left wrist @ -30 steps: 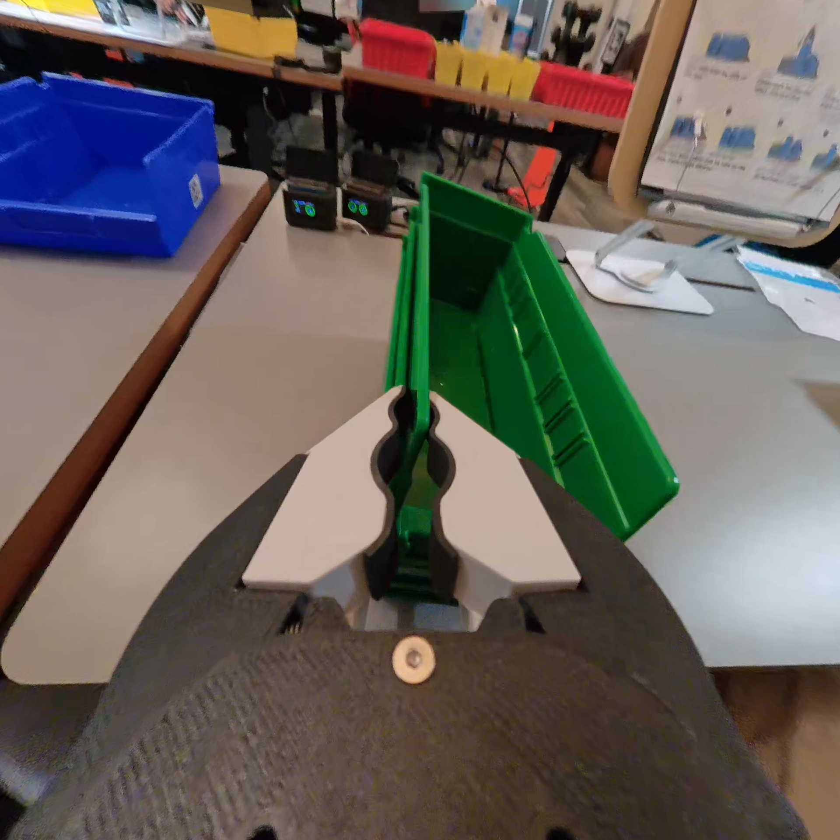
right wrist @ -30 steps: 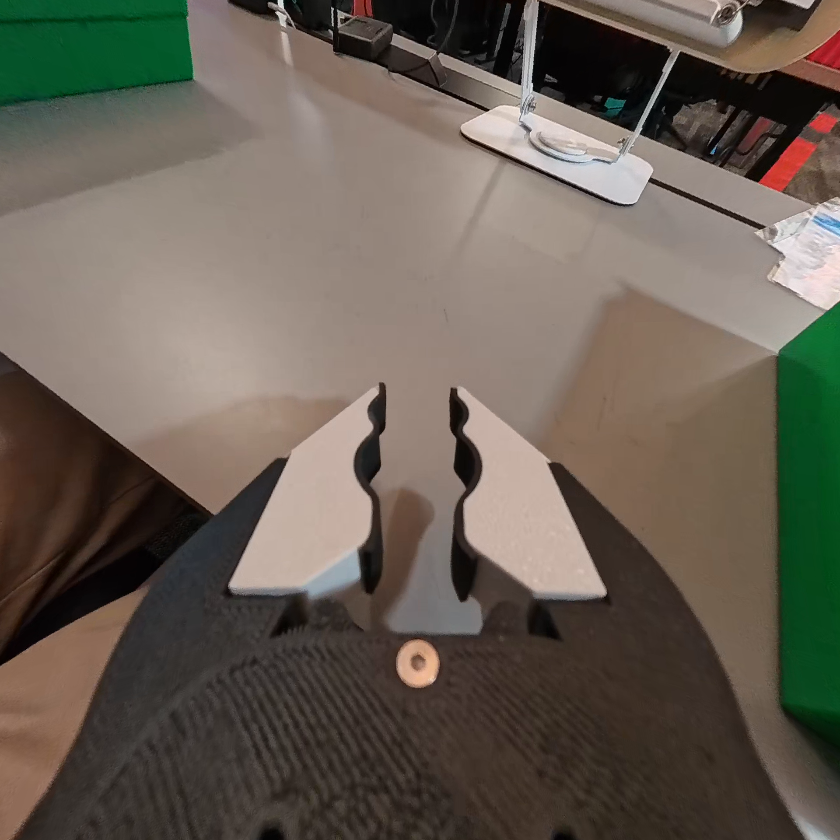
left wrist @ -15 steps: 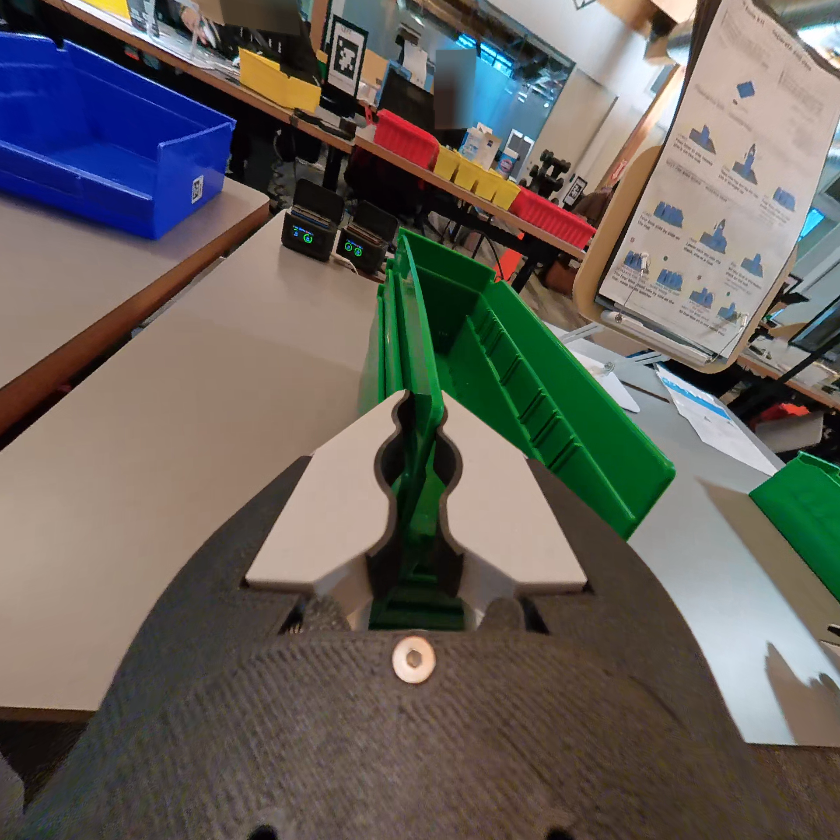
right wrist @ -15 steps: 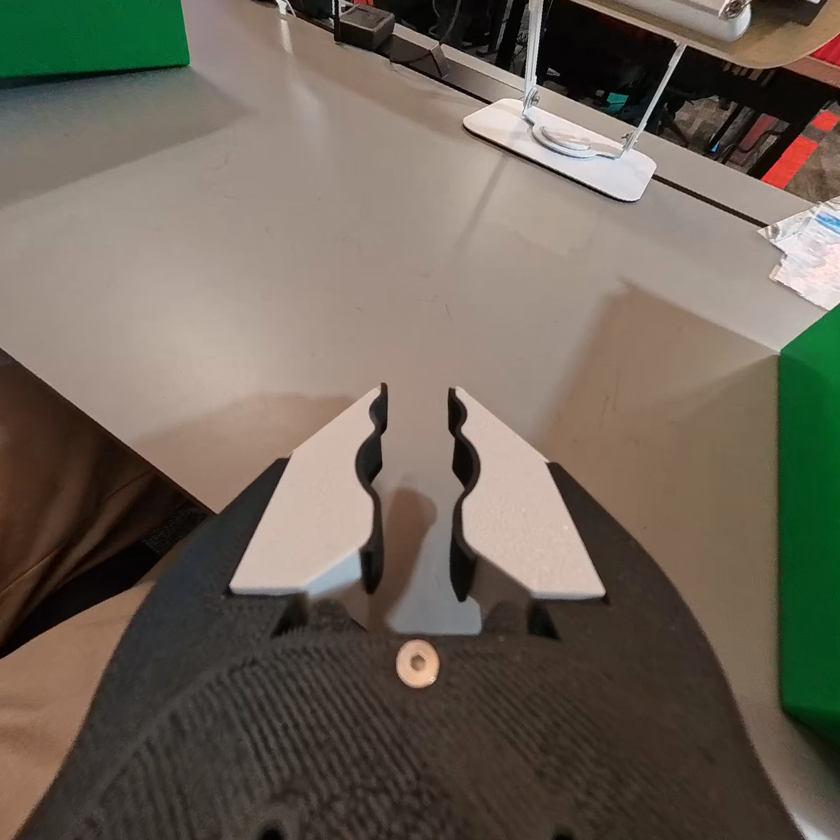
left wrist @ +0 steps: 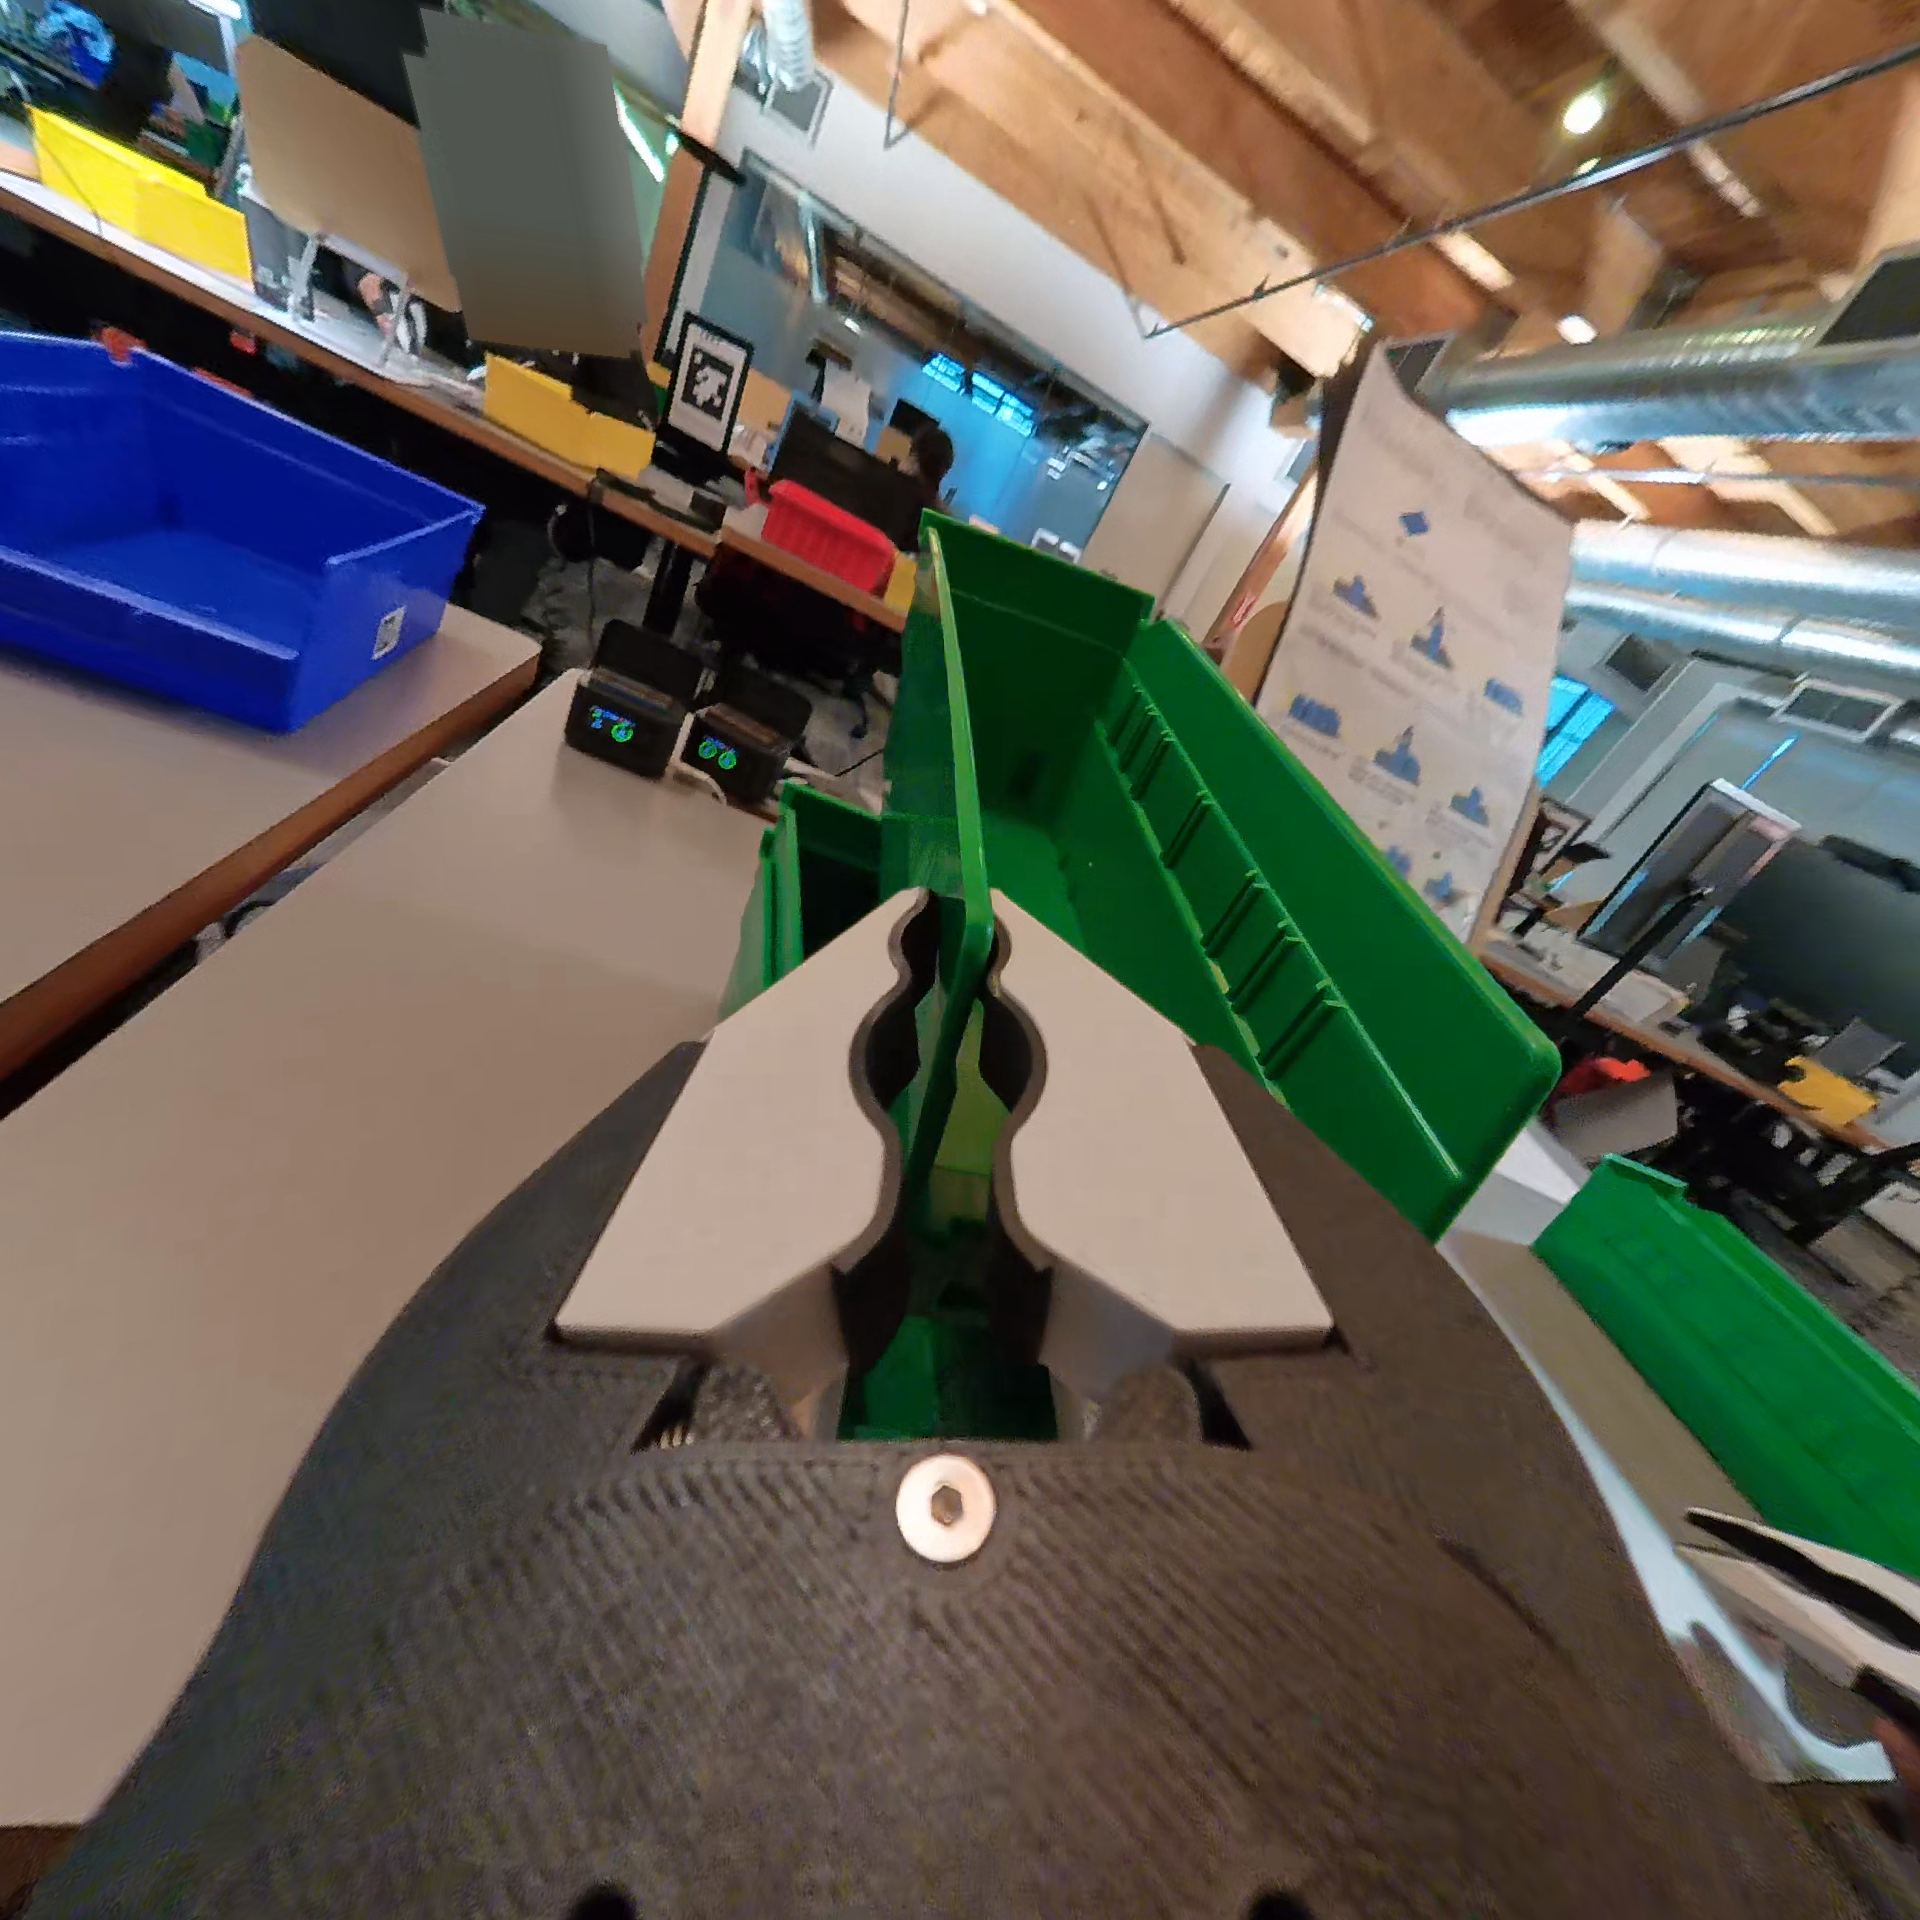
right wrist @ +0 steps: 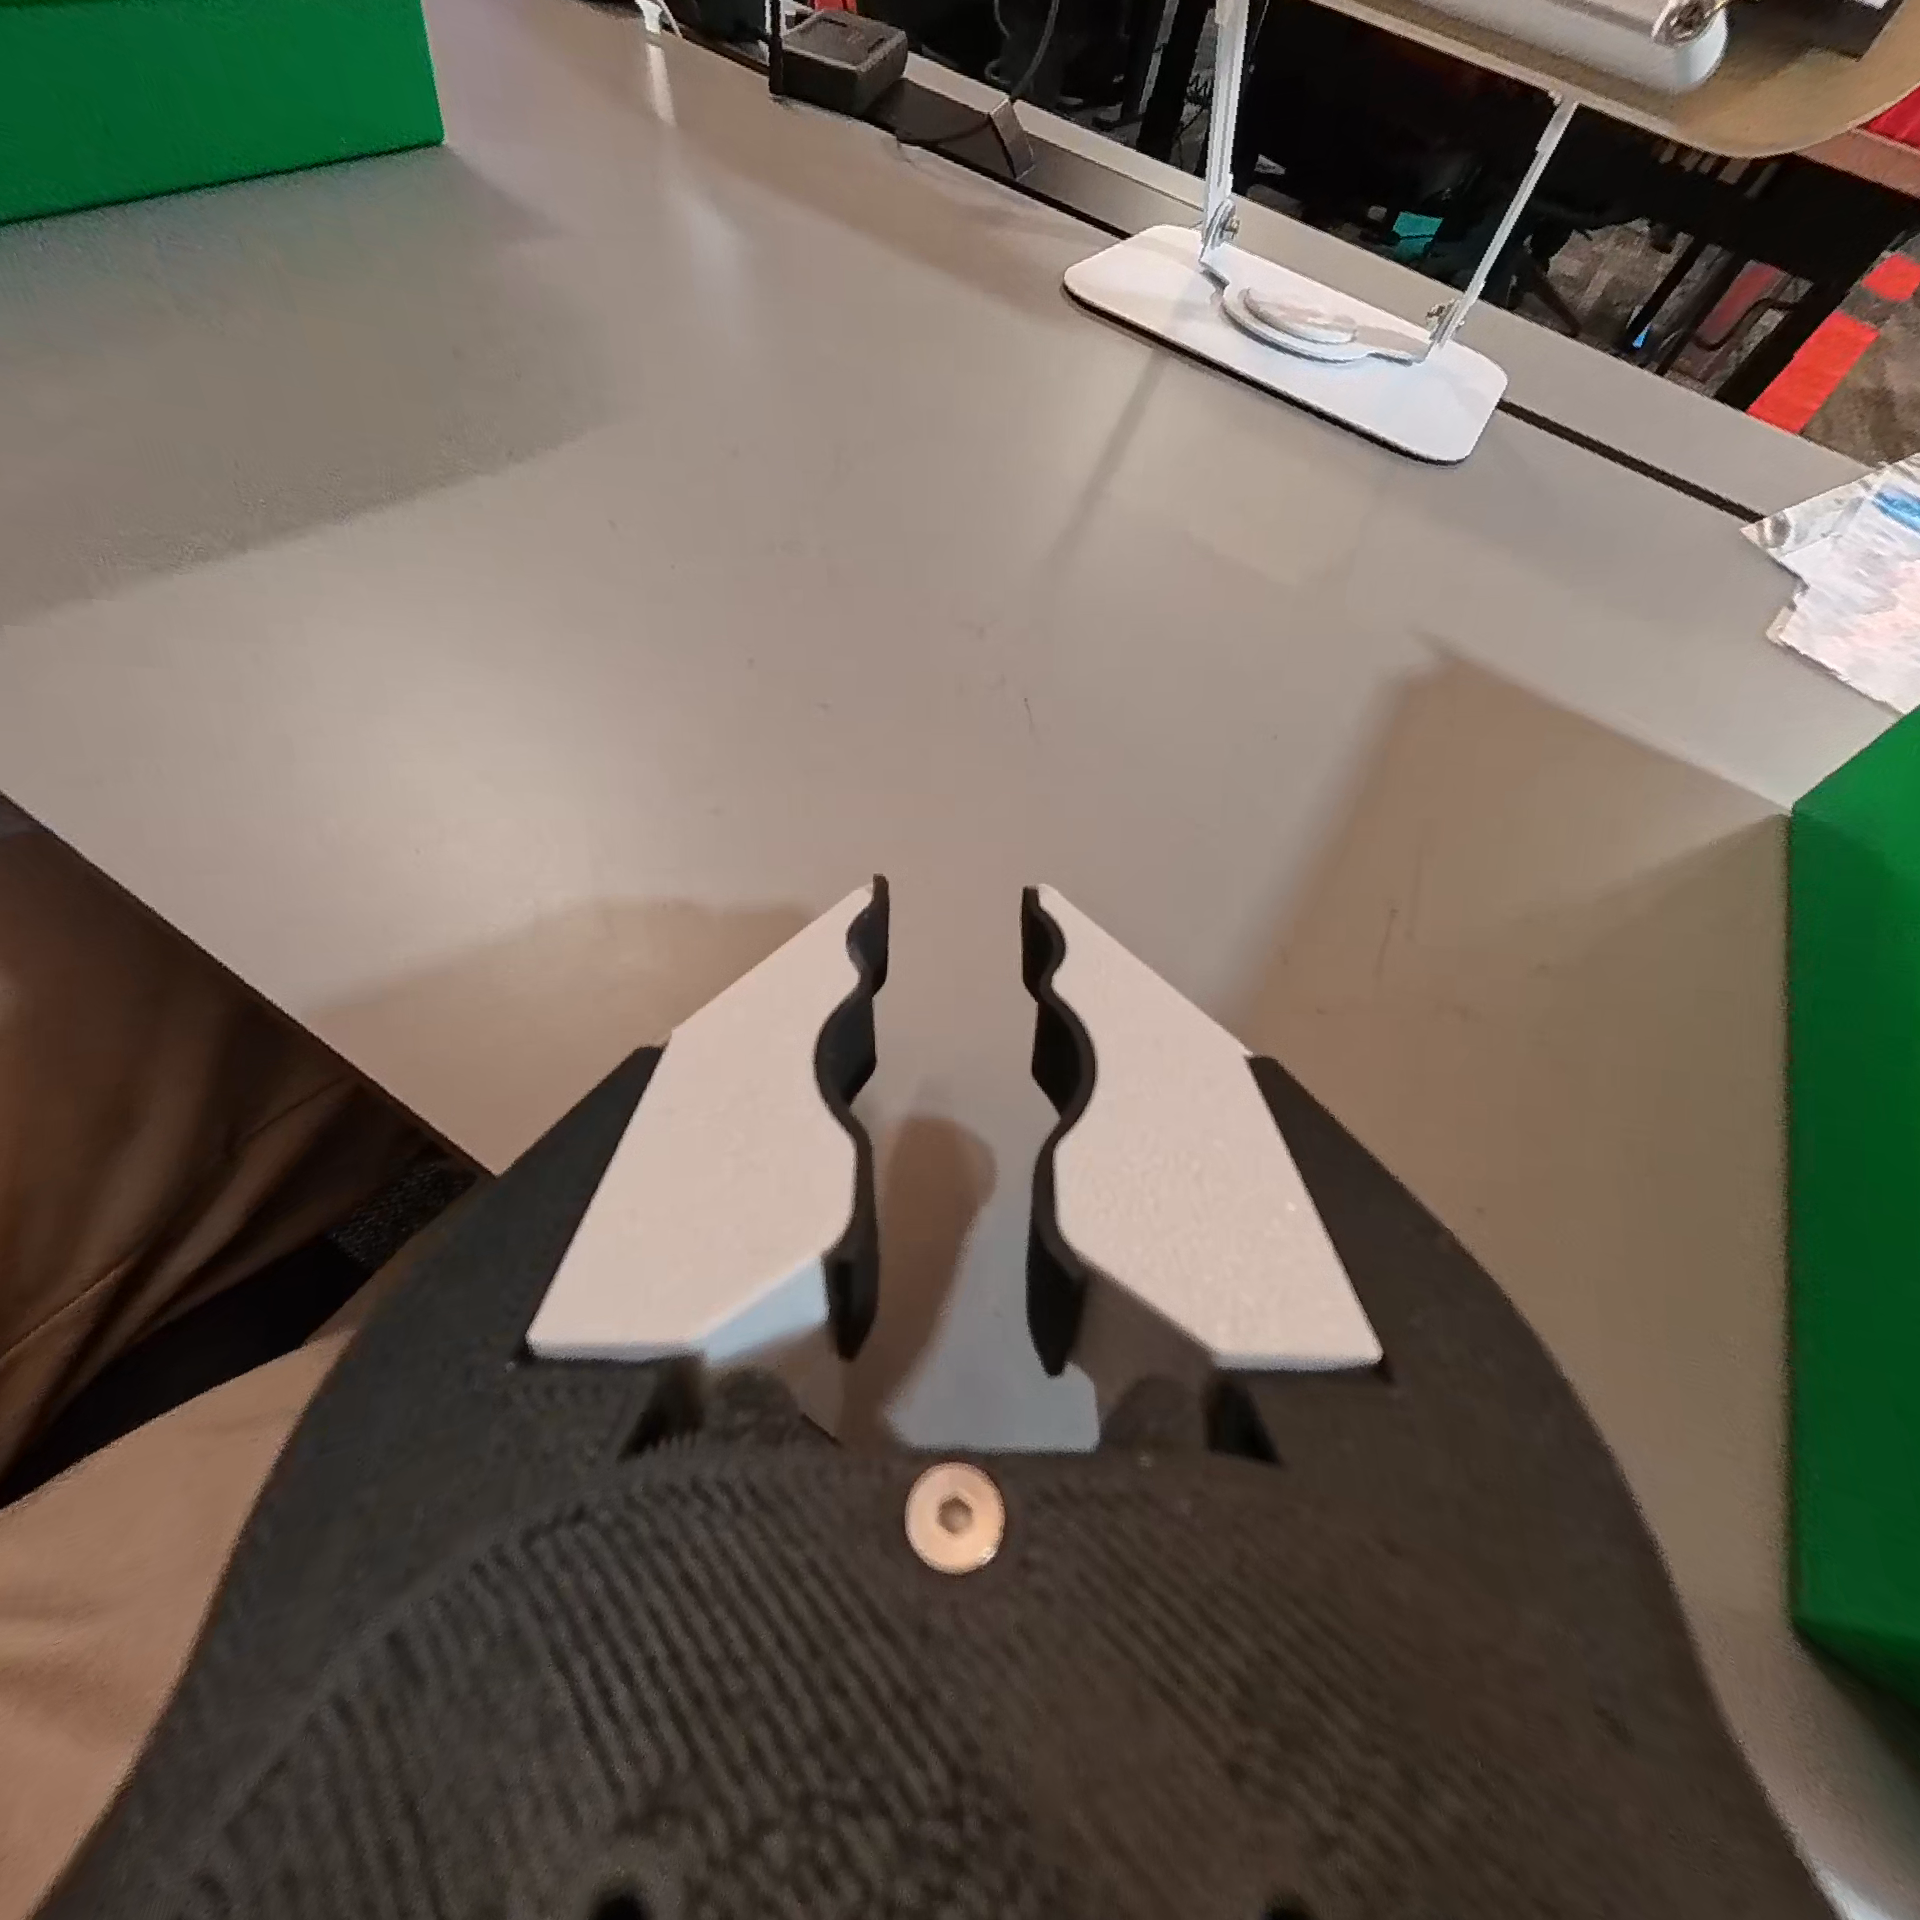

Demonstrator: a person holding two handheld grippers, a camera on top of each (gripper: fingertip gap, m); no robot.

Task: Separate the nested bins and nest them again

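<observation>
Grey counter (left wrist: 436,997) is filling the left and centre of the left wrist view and most of the right wrist view.

Long green bin (left wrist: 1226,894) is sitting mid-frame in the left view, tilted up, far end raised toward the upper centre, off the counter. Left gripper (left wrist: 951,925) is pinching its near side wall, fingers (left wrist: 790,1122) pressed onto the thin green wall from both sides.

Second green bin (left wrist: 805,883) is showing just left of and below the lifted one, resting on the counter; only a corner is visible.

Third green bin (left wrist: 1756,1351) is lying at lower right of the left view, well apart from the lifted one. In the right view a green bin (right wrist: 1860,1195) is showing at the right edge and another green face (right wrist: 208,94) at upper left; can't tell which bins these are.

Right gripper (right wrist: 954,904) is hovering over bare counter at lower centre of its frame, fingers (right wrist: 748,1164) spread, nothing between them.

Blue bin (left wrist: 197,561) is sitting on a neighbouring counter at upper left. White stand base (right wrist: 1299,332) is at upper right of the right view. Two small black devices (left wrist: 675,717) are standing just beyond the green bins.
</observation>
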